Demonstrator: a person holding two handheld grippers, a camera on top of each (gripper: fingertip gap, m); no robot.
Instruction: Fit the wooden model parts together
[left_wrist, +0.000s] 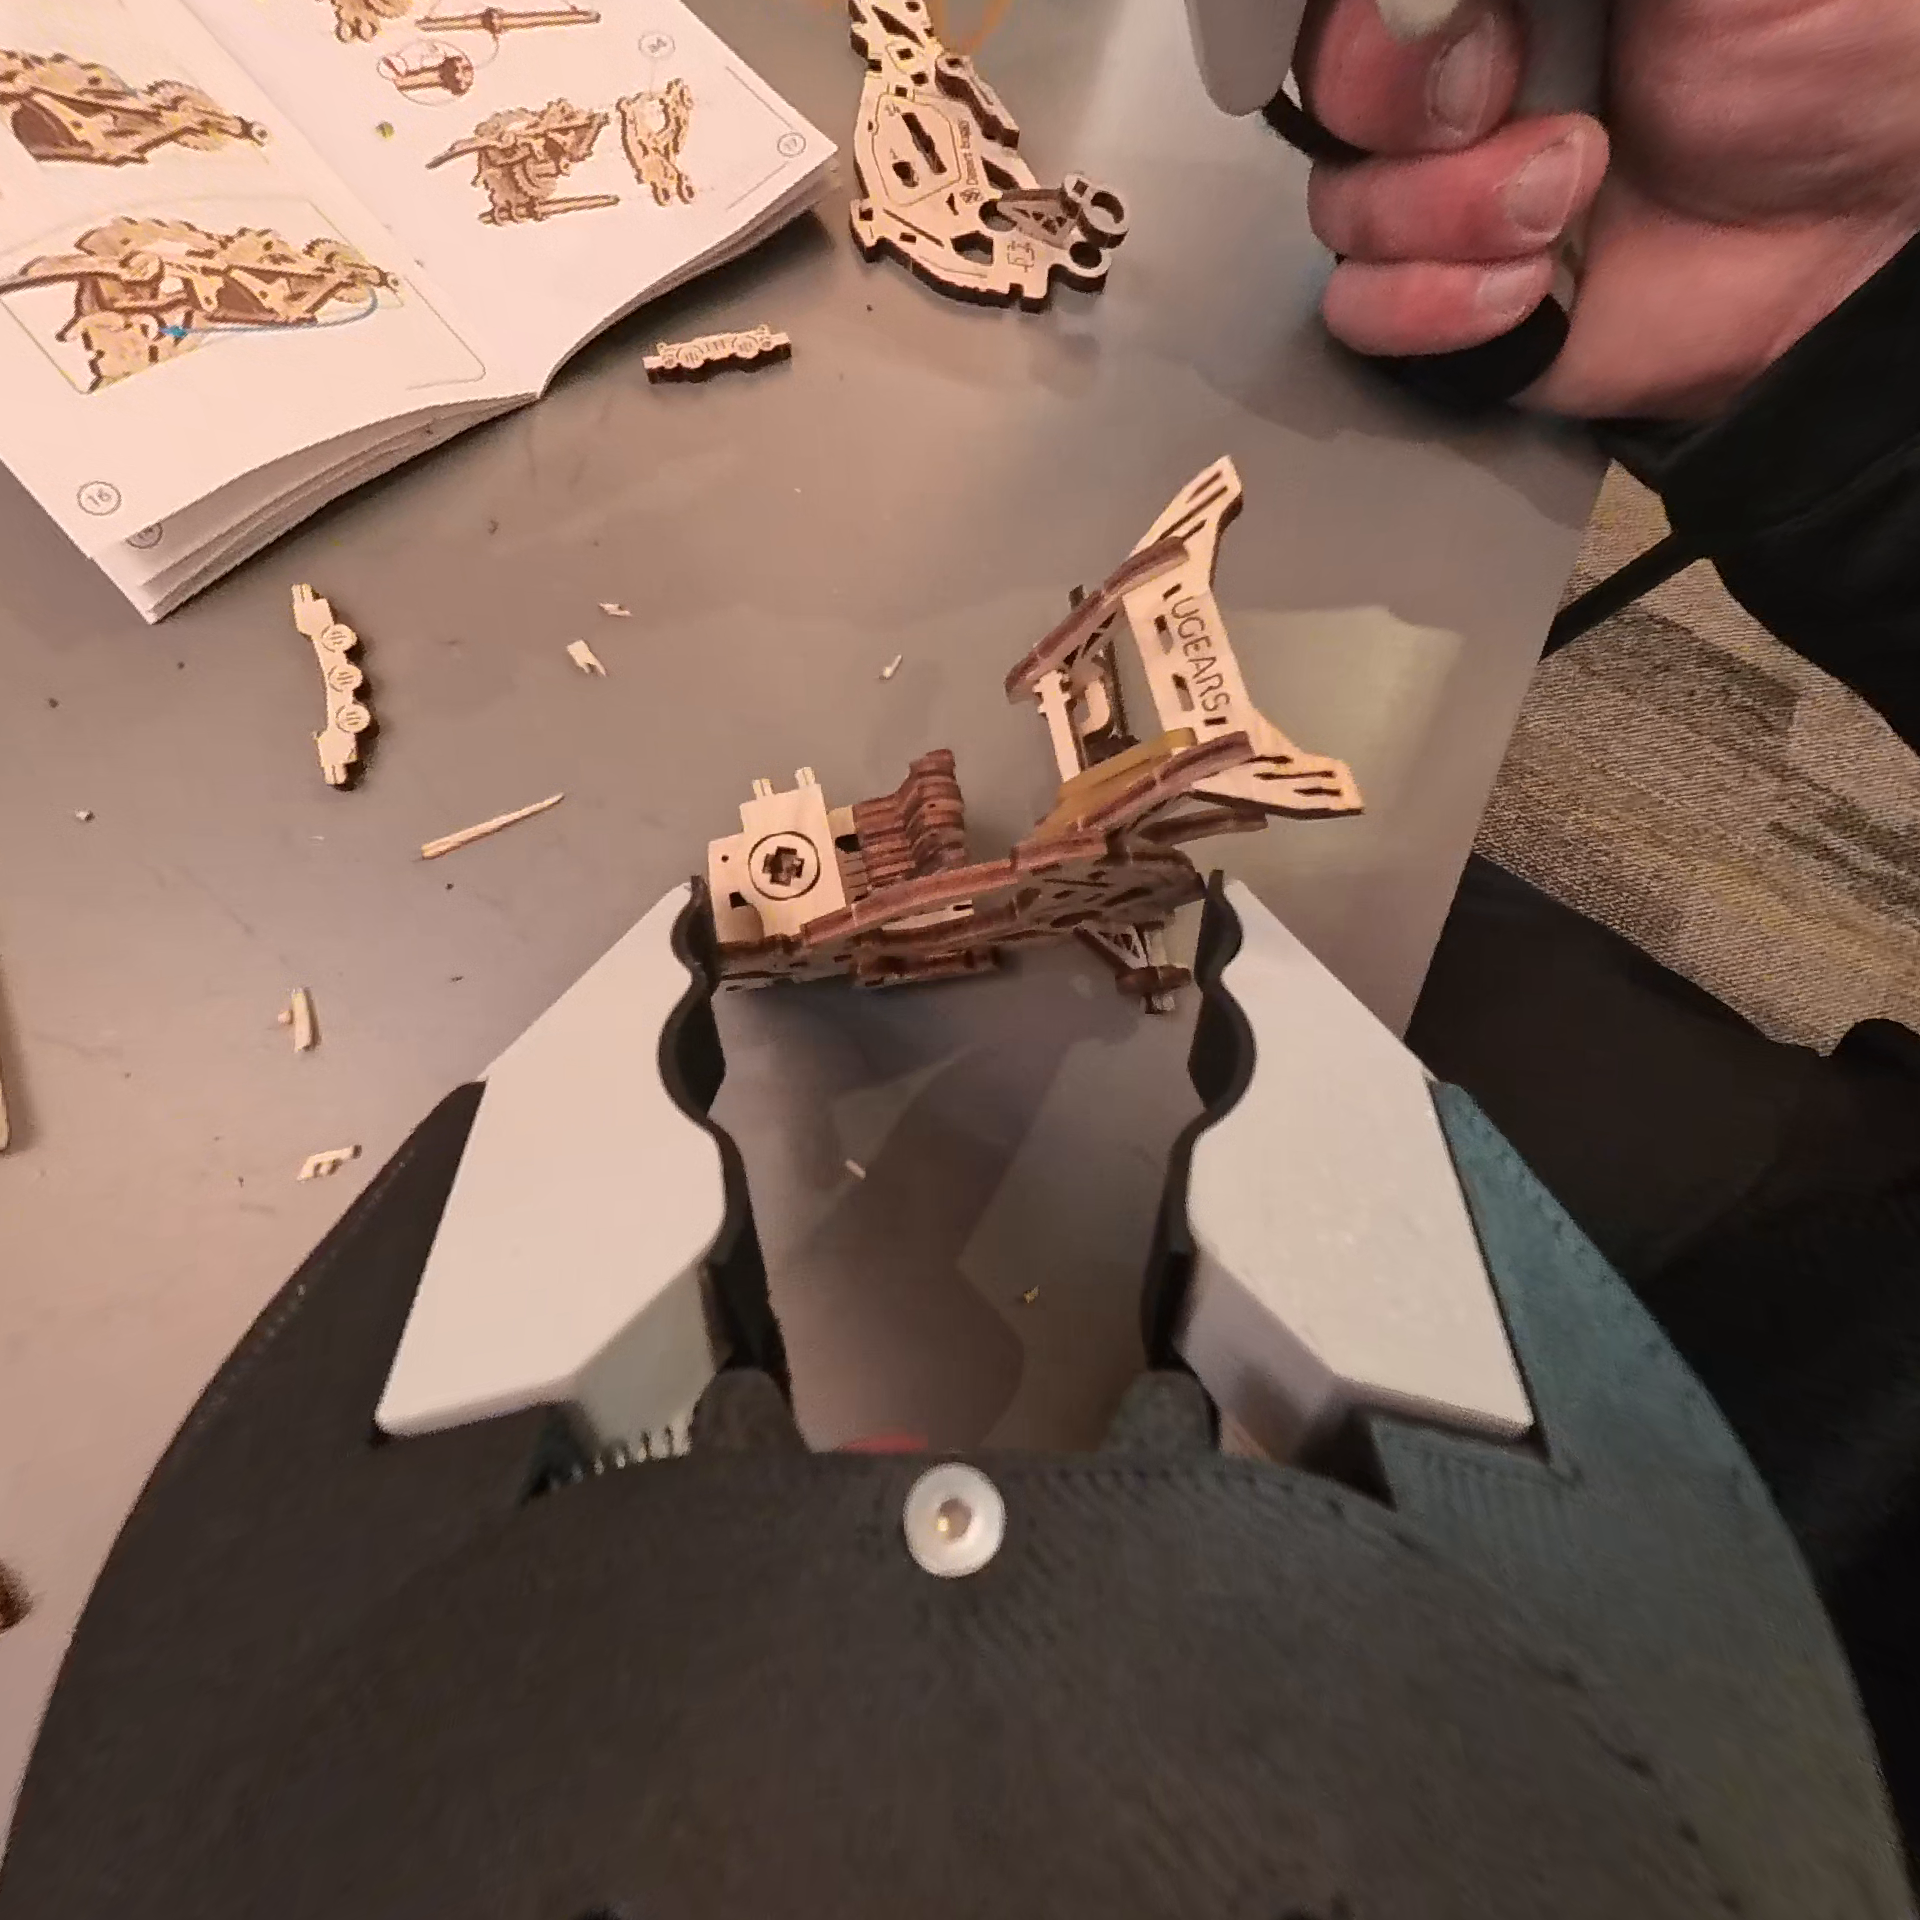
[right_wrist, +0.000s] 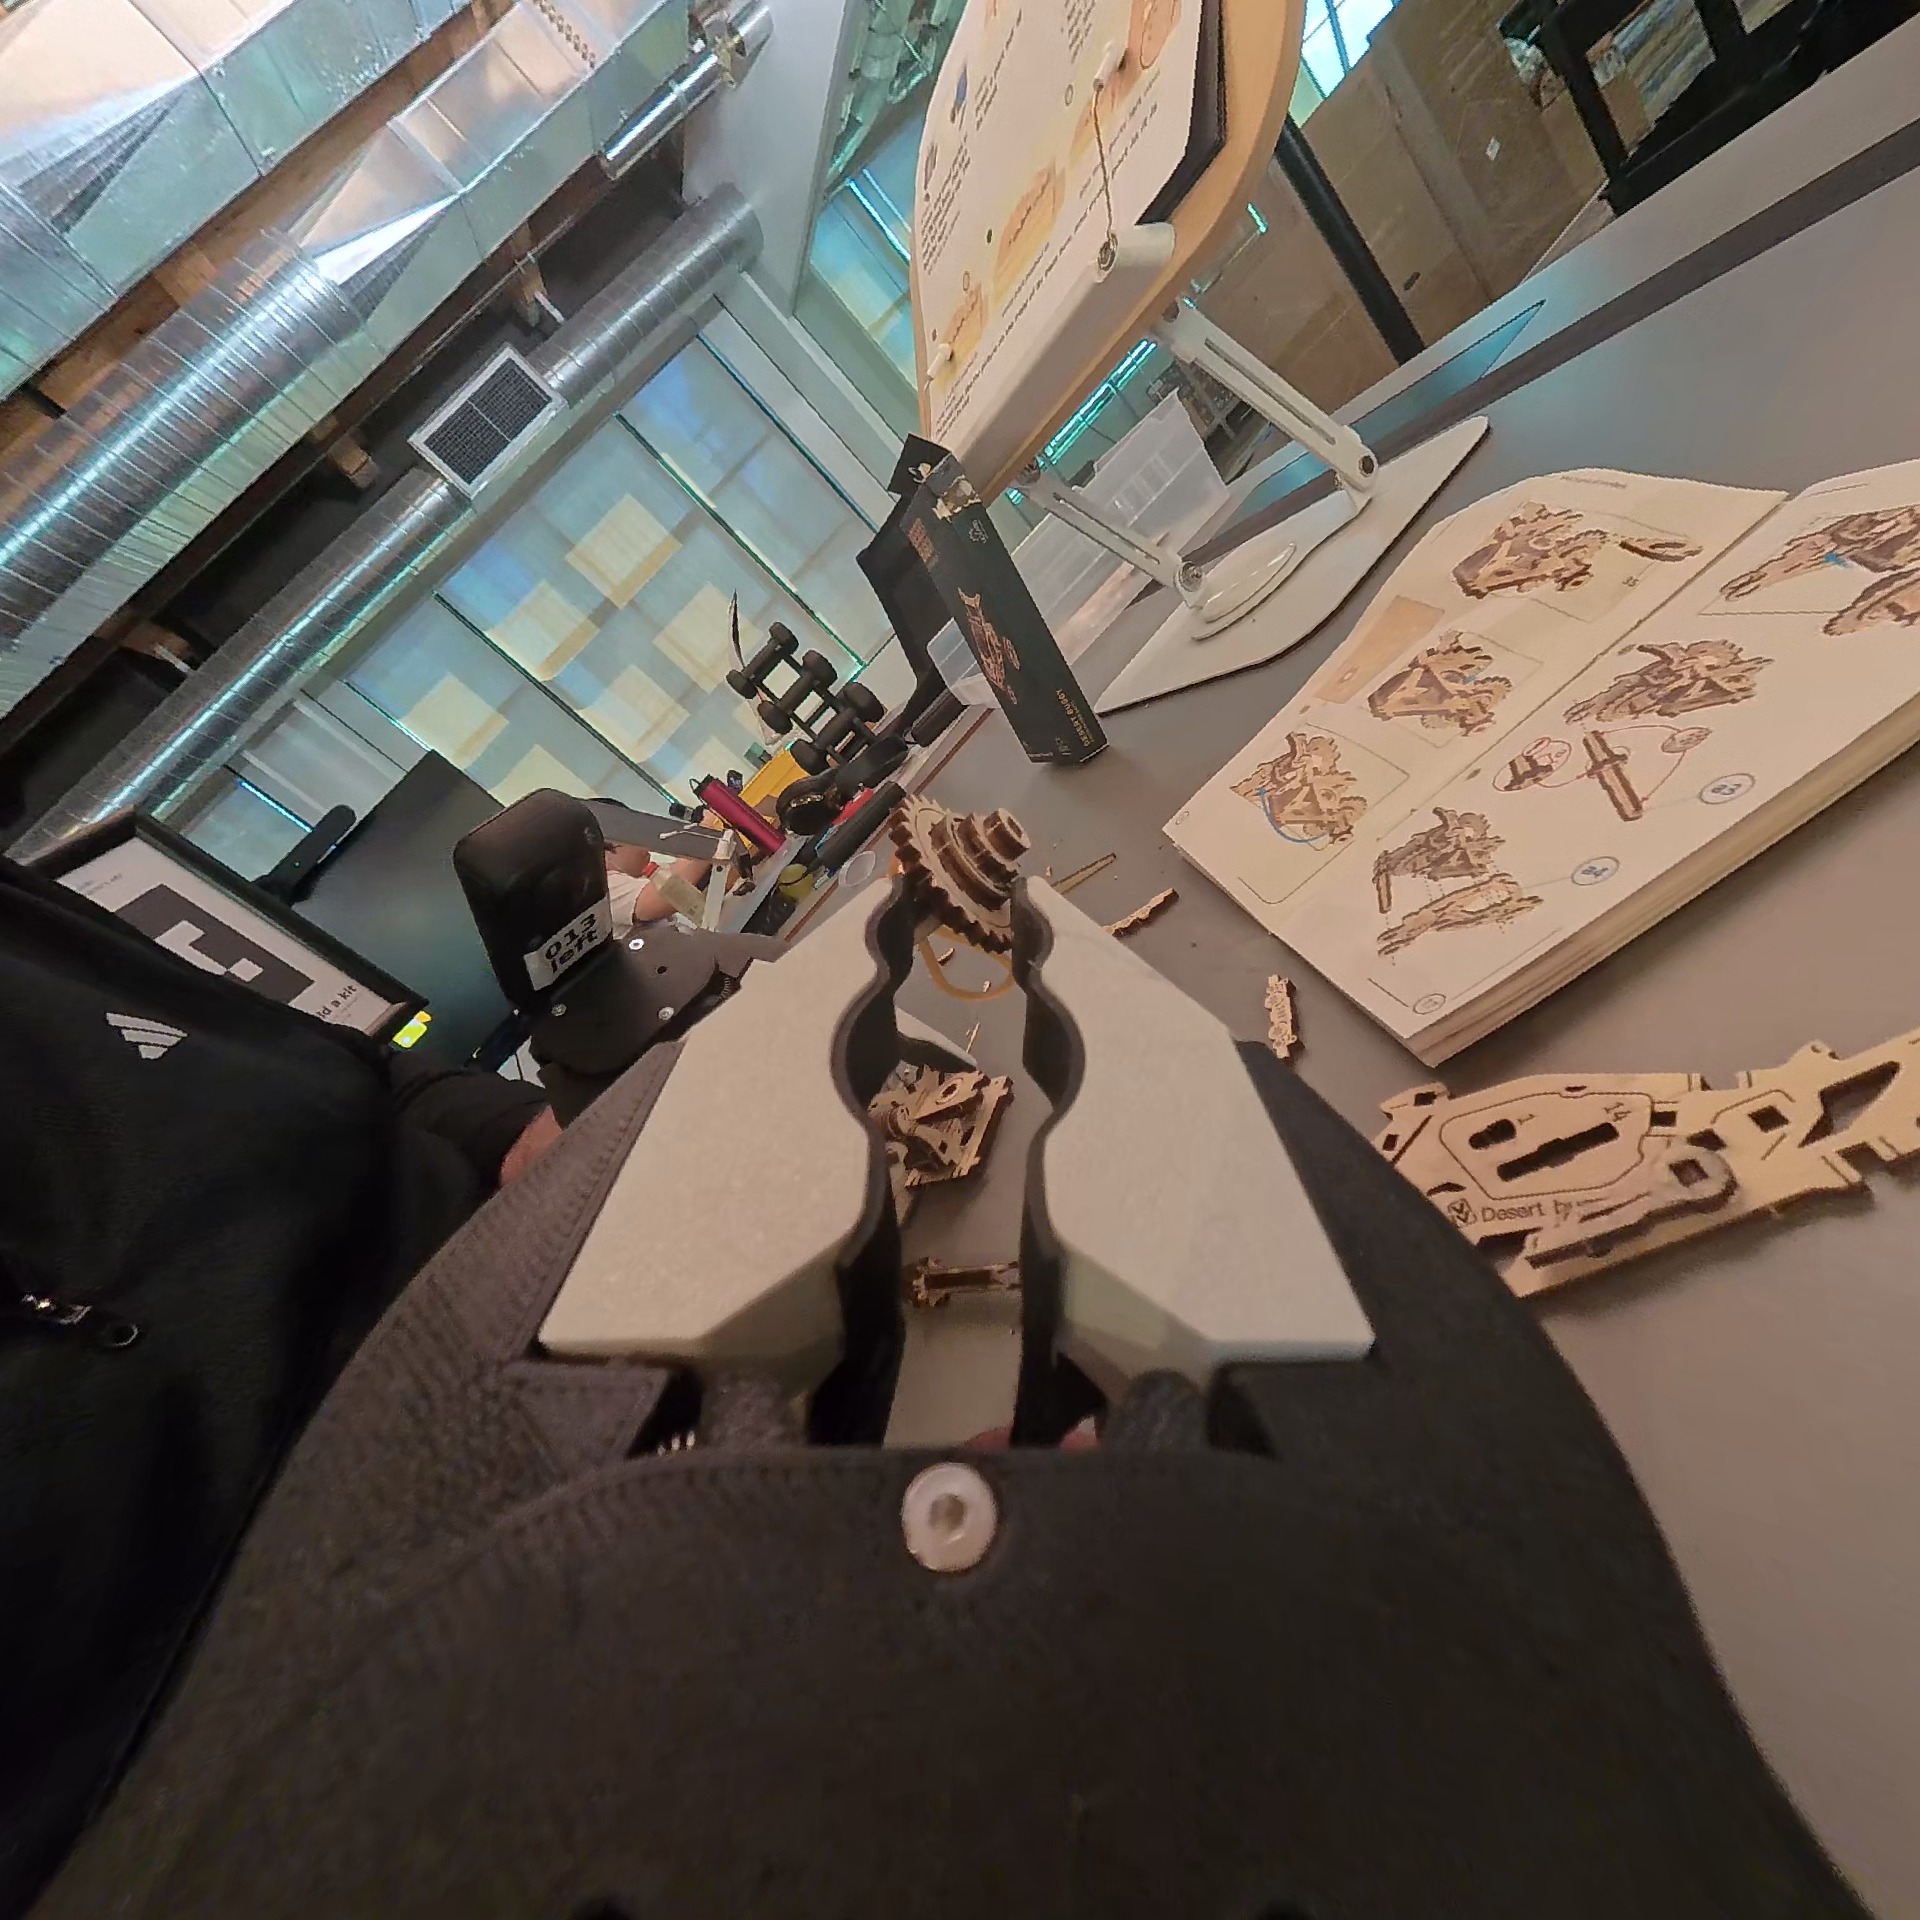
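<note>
My left gripper (left_wrist: 954, 914) is shut on a partly built wooden model (left_wrist: 997, 831) and holds it by its two ends above the grey table (left_wrist: 623, 582). The model has a pale block with a round hub on the left and a raised pale frame on the right. My right gripper (right_wrist: 956, 904) is shut on a small wooden gear assembly (right_wrist: 961, 852) with a toothed wheel and a dark hub, held up in the air. The model also shows low between the right gripper's fingers (right_wrist: 935, 1122). A hand (left_wrist: 1621, 187) holds the right gripper's handle at the top right.
An open instruction booklet (left_wrist: 312, 260) (right_wrist: 1558, 748) lies on the table. A cut-out wooden sheet (left_wrist: 966, 177) (right_wrist: 1621, 1153) lies beside it. Small loose parts (left_wrist: 717, 353), a curved piece (left_wrist: 338, 686) and a wooden pick (left_wrist: 494, 826) are scattered around. A dark box (right_wrist: 977, 634) and a board stand (right_wrist: 1226, 540) stand behind. Across from one pair of fingers to the other is roughly 15 cm. From my left tips it is roughly 4 cm to the wooden pick (left_wrist: 494, 826); from my right, 15 cm.
</note>
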